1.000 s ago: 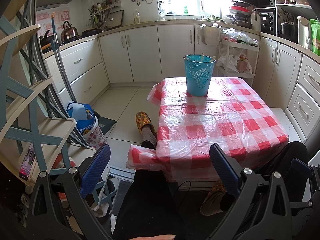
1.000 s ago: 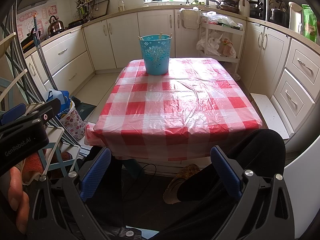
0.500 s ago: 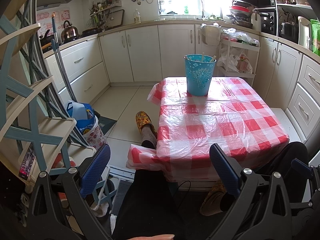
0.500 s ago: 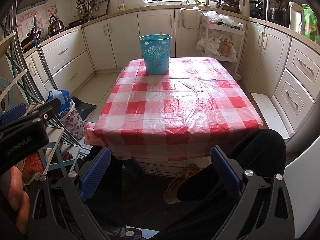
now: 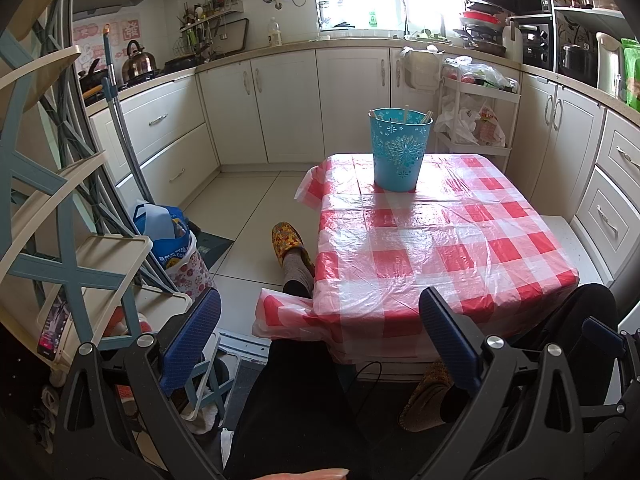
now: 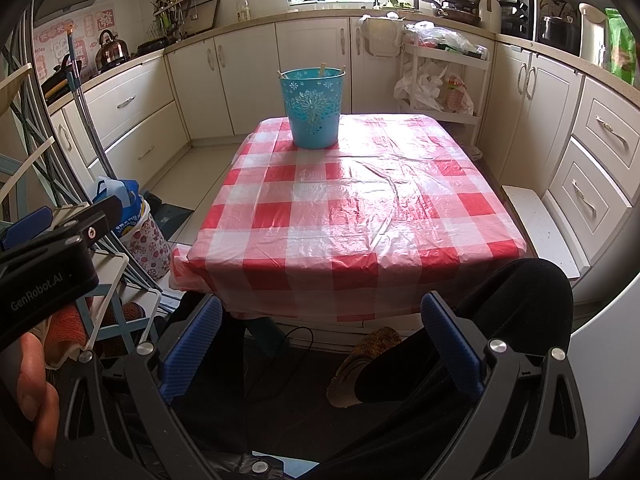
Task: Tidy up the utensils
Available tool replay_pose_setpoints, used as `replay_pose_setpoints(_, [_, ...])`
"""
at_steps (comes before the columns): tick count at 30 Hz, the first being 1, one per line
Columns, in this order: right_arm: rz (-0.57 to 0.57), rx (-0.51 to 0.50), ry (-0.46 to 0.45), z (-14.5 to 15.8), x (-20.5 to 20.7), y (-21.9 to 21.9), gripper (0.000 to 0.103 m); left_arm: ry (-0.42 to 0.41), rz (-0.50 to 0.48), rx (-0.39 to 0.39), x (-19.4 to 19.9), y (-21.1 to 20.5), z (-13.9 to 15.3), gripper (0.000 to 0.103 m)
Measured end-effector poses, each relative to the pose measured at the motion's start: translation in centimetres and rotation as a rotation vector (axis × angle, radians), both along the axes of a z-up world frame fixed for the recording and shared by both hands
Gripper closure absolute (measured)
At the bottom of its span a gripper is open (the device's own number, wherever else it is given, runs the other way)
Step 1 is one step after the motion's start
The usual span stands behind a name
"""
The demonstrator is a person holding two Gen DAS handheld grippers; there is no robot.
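Left wrist view. Left gripper [image 5: 320, 334] spread wide, holding nothing, hanging low in front of the table's near left corner, above a black-trousered lap. Blue ribbed pads [image 5: 191, 340] on matte black angular arms with bright round bolt heads. Ahead, a rectangular table [image 5: 436, 248] under a glossy, crinkled red-and-white check plastic cloth, corners drooping in loose folds. At the far edge, upright, a tapered turquoise bucket [image 5: 399, 150] with cut-out snowflake and flower patterns. Pale stick-like utensil ends [image 5: 406, 114] poking just above the rim, too small to tell apart. On the tiled floor left of the table, a patterned yellow slipper [image 5: 287, 240] on a grey-socked foot. Far left, a cream shelf rack [image 5: 60, 216] with blue cross braces.

Right wrist view. Right gripper [image 6: 322, 344] likewise wide apart and empty, low before the table's near edge, centred on it. Same blue ribbed pads [image 6: 192, 350], same black frame. Bucket [image 6: 314, 108] at the far left part of the cloth [image 6: 352, 216], well apart from both claws; flat wooden tips [image 6: 322, 68] above its rim. Black body of the other gripper, lettered in white, at the left edge beside a fingertip. White cabinets [image 6: 600, 152] with metal handles along the right wall.

Against the earlier frames: nothing shifted, both claws as wide as before, bucket in the same spot.
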State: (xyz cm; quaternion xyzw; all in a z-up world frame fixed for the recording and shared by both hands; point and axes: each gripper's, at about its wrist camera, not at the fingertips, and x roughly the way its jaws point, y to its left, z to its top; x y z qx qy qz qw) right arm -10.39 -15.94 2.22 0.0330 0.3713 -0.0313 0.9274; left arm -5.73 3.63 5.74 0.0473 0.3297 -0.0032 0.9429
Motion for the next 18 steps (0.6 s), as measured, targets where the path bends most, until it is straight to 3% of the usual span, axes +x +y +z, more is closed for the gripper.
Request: replay_pose_setpoints(18, [0.012, -0.002, 0.010, -0.46, 0.26, -0.04, 0.007, 0.001, -0.001, 0.001, 0.13, 0.08, 0.08, 0.008])
